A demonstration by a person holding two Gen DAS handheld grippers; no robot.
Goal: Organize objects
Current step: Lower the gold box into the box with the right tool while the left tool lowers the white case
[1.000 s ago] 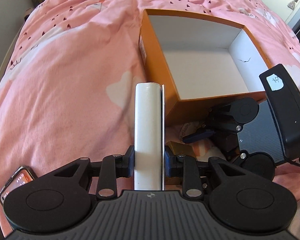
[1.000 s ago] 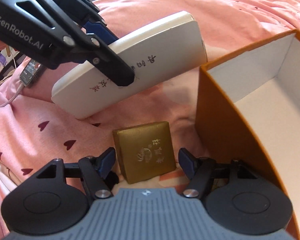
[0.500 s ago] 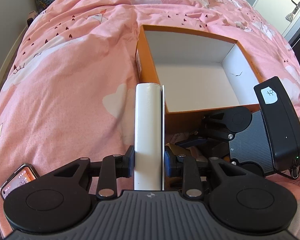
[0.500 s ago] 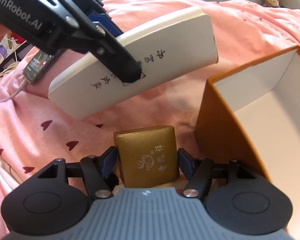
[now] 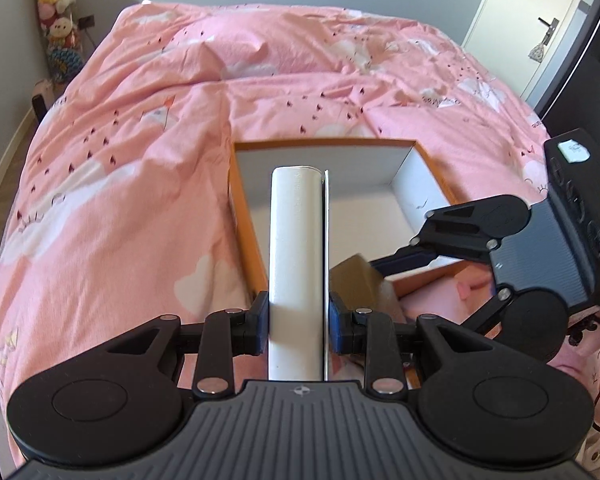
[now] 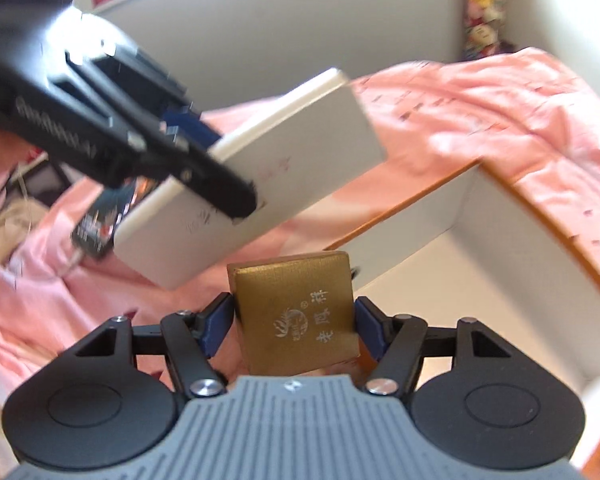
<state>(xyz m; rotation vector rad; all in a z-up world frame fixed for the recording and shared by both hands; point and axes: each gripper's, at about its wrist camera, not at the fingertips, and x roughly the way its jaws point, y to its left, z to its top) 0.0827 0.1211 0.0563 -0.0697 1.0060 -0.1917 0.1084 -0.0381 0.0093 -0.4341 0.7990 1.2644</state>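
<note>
Both grippers have risen off the pink bedding toward the orange box. Left gripper pinches the white box edge-on; right gripper clamps the gold box above the orange box's near edge.

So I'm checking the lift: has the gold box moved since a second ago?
Yes. The gold box has risen off the pink bedspread toward the orange box opening.

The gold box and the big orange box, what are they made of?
Gold box: probably card wrapped in brushed metallic paper; fine lines, dull shine, printed logo.
Orange box: looks like stiff cardboard, matte orange outside, plain white inside, with thin straight walls.
</note>
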